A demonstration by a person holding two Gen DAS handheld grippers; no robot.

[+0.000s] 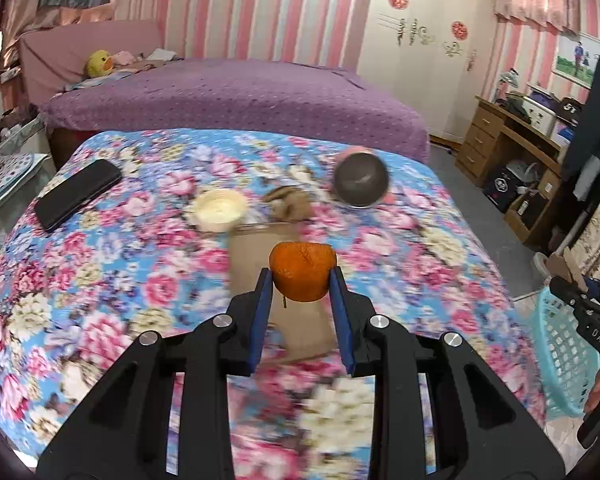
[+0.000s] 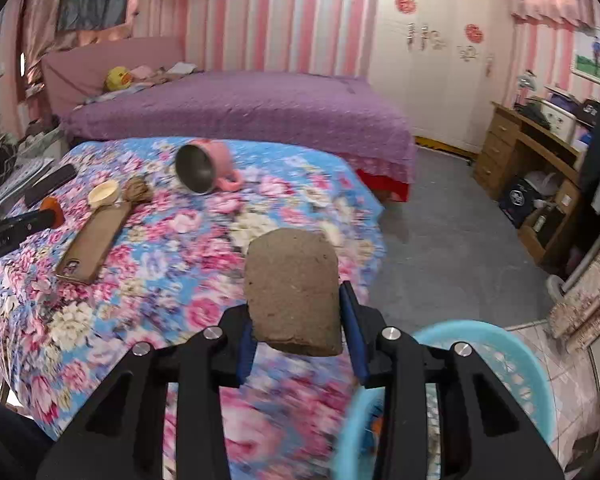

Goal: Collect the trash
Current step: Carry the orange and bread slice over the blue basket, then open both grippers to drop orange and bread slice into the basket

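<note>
- Your left hand-held gripper (image 1: 302, 280) is closed on an orange peel (image 1: 303, 276), held above the floral cloth (image 1: 100, 300).
- Your right hand-held gripper (image 2: 296, 300) clamps a brown cardboard piece (image 2: 294, 292); its long axis runs forward along the fingers, rounded end away from you.
- Beside your right hand-held gripper, the blue basket (image 2: 500, 360) stands at the cloth's edge.
- On the cloth lie a phone (image 2: 96, 240), a cream lid (image 2: 104, 194), a crumpled brown wad (image 2: 138, 191) and a tipped pink mug (image 2: 206, 168), mouth facing you.
</note>
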